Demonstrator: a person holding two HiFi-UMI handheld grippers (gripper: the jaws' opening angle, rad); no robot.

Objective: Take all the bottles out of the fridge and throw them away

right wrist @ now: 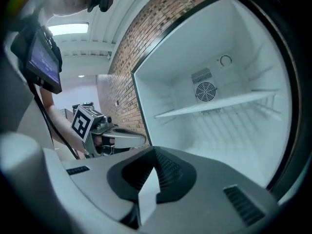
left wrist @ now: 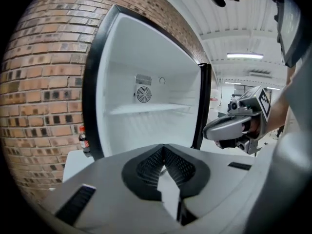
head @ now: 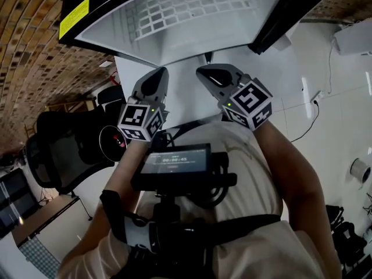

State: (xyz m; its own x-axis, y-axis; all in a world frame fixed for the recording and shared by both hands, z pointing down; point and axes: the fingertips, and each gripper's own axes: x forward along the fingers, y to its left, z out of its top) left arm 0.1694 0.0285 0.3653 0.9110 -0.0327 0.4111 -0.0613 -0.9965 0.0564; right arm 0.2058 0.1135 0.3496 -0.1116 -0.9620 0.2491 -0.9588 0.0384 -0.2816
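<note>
The left tongs [head: 154,81] and right tongs [head: 212,74] are both pinched shut and empty before the open fridge [left wrist: 122,62], which looks bare. The only bottle [left wrist: 84,140] I see stands outside, left of it. Tongs left unopened could topple it.

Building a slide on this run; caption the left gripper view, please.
Shut, empty left gripper faces the open fridge, shelf bare; a small bottle stands outside beside the brick wall.
</note>
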